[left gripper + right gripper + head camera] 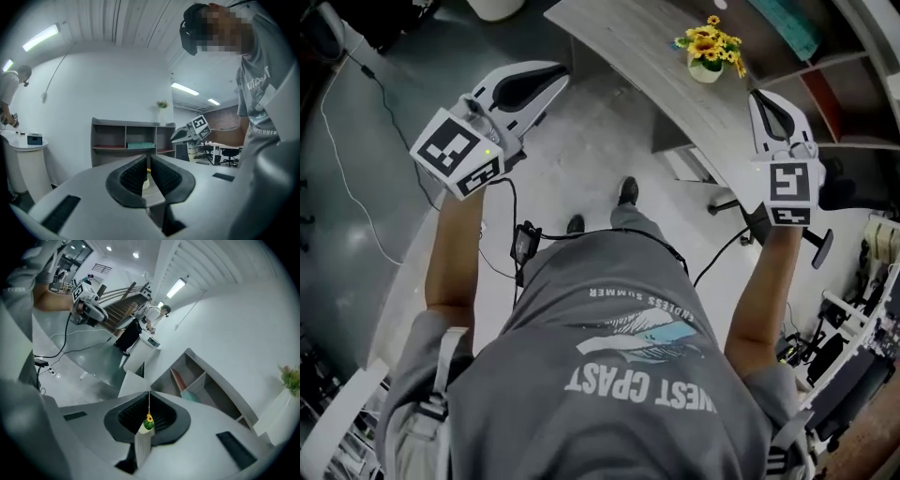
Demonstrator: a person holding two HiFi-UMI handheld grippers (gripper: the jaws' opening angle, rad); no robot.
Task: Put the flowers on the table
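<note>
Up at the top of the head view, the yellow flowers (pixel 710 39) sit in a white pot on the table (pixel 619 37). The left gripper (pixel 555 77) at upper left is slightly apart and holds nothing. The right gripper (pixel 761 98) is closed and empty.

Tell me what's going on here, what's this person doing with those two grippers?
A person stands by the table with a gripper held up in each hand. Neither gripper holds anything: the left gripper has its jaws a narrow gap apart, and the right gripper has its jaws together. The flowers, in a small white pot, already stand on the table ahead, apart from both grippers. The task looks done; nothing is being handled right now.
</note>
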